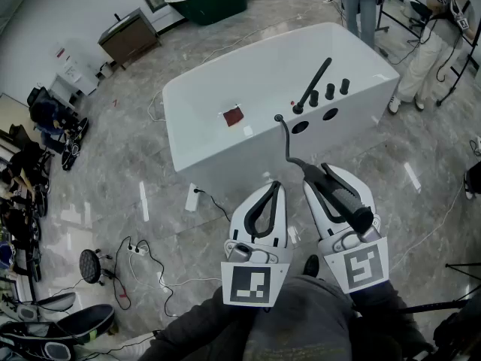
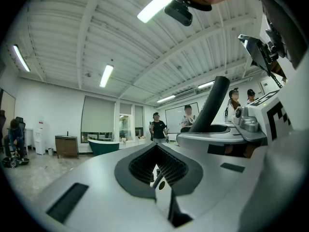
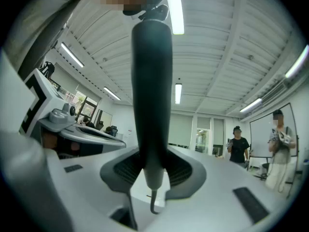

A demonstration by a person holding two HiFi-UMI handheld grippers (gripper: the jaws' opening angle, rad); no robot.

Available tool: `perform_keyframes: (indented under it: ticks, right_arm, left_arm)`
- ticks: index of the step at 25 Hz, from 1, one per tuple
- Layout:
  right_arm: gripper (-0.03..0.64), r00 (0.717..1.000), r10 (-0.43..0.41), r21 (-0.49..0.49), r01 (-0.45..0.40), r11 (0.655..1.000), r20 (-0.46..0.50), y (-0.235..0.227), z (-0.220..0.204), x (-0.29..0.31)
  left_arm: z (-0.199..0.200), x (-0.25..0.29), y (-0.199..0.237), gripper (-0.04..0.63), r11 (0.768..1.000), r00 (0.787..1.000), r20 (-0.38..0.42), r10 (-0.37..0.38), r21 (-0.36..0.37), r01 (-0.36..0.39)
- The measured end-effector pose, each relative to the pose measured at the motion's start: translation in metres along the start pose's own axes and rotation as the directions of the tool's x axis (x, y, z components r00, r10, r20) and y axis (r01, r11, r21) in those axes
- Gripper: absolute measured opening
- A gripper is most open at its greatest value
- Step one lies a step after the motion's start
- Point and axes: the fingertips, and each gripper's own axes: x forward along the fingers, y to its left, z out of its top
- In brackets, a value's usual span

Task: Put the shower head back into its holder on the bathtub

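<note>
Right gripper point(image 1: 322, 176) clamps the shower head point(image 1: 346, 201) just short of the tub point(image 1: 218, 138), its hose point(image 1: 286, 138) running to the tub's deck. Left gripper point(image 1: 275, 189) has its jaws pressed together with nothing between. Best to line the handle over a deck hole point(image 1: 300, 127), then lower it straight.

You have no lettering, brand or number to read here; the square markers point(image 1: 255, 284) nearer you than the bathtub point(image 1: 225, 138) show black-and-white patterns only.
</note>
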Motion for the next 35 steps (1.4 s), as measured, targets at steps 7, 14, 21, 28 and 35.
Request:
perform_keyframes:
  ticks: [7,14,21,28,35]
  right_arm:
    - [0.140,1.000,0.003,0.016,-0.003,1.000,0.011,-0.018,-0.003,-0.007]
    - [0.140,1.000,0.026,0.041,-0.027,0.999,0.013,-0.028,-0.011,-0.010]
    - [0.140,0.998,0.028,0.085,-0.032,0.996,0.049,-0.048,-0.014,-0.034]
    - [0.140,0.998,0.015,0.083,-0.020,0.996,0.060,-0.071,-0.010,-0.034]
    - [0.140,0.998,0.050,0.077,-0.053,0.996,0.049,-0.069,-0.025,0.021]
  left_arm:
    - [-0.003,0.011,-0.016,0.003,1.000,1.000,-0.017,0.006,0.005,-0.006]
    - [-0.009,0.019,-0.026,0.005,1.000,0.999,-0.035,0.016,0.025,-0.015]
    - [-0.024,0.018,-0.048,0.005,0.998,0.996,-0.069,0.059,0.023,-0.058]
    - [-0.036,0.025,-0.041,0.003,0.995,0.990,-0.112,0.081,0.065,-0.074]
    - [-0.067,0.067,0.002,0.005,0.998,0.990,-0.131,0.058,-0.006,-0.059]
